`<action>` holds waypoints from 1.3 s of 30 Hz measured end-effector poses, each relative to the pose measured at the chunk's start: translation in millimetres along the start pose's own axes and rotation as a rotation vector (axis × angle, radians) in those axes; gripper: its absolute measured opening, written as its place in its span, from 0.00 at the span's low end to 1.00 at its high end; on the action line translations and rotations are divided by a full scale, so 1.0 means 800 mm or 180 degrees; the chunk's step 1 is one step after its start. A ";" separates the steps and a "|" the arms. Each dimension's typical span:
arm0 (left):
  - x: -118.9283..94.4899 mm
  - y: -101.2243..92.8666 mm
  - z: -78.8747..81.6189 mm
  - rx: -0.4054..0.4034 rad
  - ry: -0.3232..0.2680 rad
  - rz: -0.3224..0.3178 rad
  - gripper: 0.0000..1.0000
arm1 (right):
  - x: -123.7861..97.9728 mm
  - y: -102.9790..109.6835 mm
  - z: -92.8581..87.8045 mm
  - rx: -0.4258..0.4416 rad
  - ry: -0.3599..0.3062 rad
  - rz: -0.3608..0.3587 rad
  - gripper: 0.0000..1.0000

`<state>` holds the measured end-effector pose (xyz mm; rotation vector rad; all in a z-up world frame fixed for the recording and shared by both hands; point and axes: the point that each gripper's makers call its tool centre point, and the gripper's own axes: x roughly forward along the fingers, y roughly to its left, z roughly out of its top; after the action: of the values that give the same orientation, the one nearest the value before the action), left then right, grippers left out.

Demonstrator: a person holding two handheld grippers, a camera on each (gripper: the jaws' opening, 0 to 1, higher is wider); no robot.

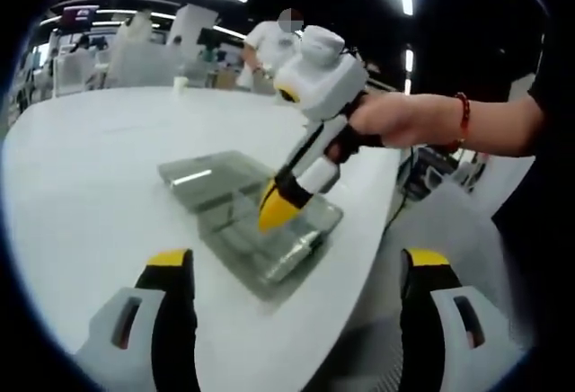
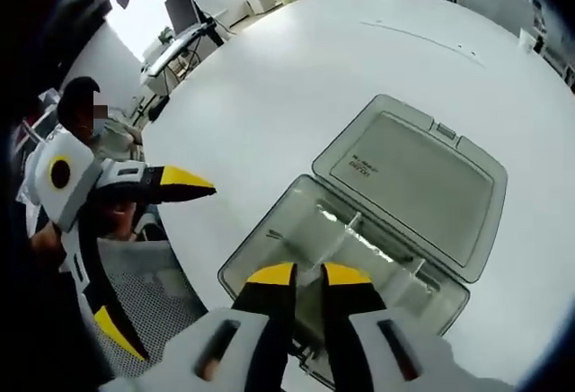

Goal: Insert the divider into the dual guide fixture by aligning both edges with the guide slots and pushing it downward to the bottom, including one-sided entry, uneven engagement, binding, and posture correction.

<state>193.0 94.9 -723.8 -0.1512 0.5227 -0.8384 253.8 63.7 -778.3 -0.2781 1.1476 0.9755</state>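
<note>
Clear thin plastic divider in translucent grey hinged-lid box: likely light, stiff, slippery; grip top edge. Right gripper fingers nearly closed, holding nothing visible; left gripper fingers wide apart, empty, above white round surface.

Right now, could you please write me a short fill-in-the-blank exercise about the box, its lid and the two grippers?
1. The clear box sits on a white ____.
2. Its lid lies ____, flat on the table.
3. The right gripper is over the box, its jaws nearly ____.
4. The left gripper, off the table's edge, has its jaws wide ____.

Missing words: table; open; shut; open
</note>
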 end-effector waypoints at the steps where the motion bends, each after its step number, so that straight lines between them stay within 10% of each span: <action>1: -0.001 0.000 -0.001 0.0005 0.0012 0.0012 0.93 | -0.001 0.001 0.000 -0.0007 -0.0030 0.0001 0.08; 19: -0.012 -0.019 0.018 0.0185 -0.0009 0.0164 0.96 | -0.035 0.019 0.027 -0.0171 -0.0856 -0.0031 0.20; 39: -0.018 -0.050 0.037 0.0301 -0.0030 0.0283 0.97 | -0.072 0.034 0.032 -0.0456 -0.1368 -0.0077 0.62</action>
<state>173.0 76.9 -679.5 -0.0449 0.4766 -0.7737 245.2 66.8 -710.1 -0.1839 0.6831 1.0371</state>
